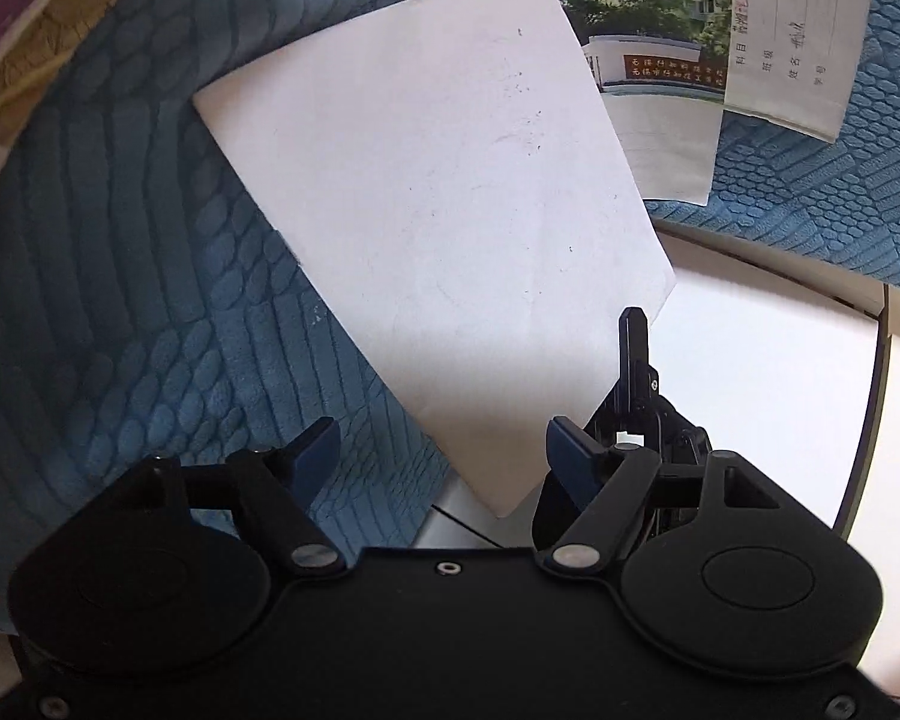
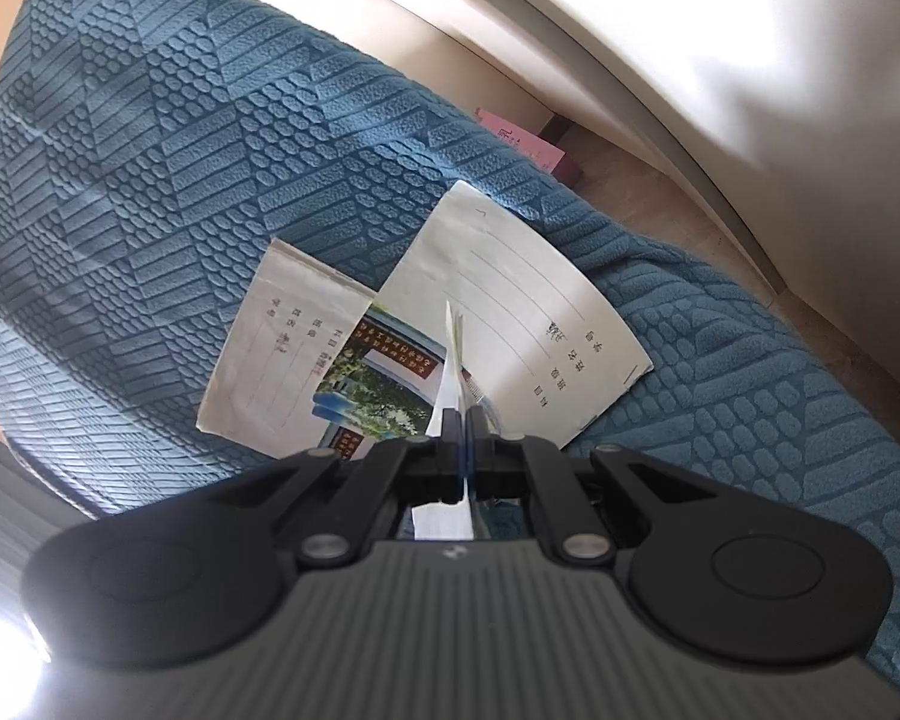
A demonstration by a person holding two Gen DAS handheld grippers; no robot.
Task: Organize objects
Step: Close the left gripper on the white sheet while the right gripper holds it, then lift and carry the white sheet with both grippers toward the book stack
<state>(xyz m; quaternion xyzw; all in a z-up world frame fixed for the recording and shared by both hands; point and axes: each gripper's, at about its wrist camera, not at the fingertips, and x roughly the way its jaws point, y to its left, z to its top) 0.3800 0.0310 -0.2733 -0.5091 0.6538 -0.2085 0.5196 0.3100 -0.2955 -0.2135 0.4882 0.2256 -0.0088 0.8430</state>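
A white-backed booklet (image 1: pixel 438 204) is held up edge-on over a blue textured blanket (image 1: pixel 120 276). My right gripper (image 1: pixel 633 336) is shut on its near corner; in the right wrist view the booklet's edge (image 2: pixel 453 354) stands between the shut fingers of the right gripper (image 2: pixel 463 420). My left gripper (image 1: pixel 444 444) is open, just below the booklet's lower edge, touching nothing. Behind lie photo-cover booklets (image 1: pixel 648 42) and a lined exercise book (image 1: pixel 810 36). The right wrist view shows a photo-cover booklet (image 2: pixel 384 384) between two lined exercise books (image 2: pixel 282 348) (image 2: pixel 522 312).
The blanket (image 2: pixel 150 150) covers a raised surface with a pale floor (image 2: pixel 660 180) beyond it. A pink box (image 2: pixel 528 144) sits on the floor by the blanket's edge. A white surface (image 1: pixel 768 390) lies right of the blanket.
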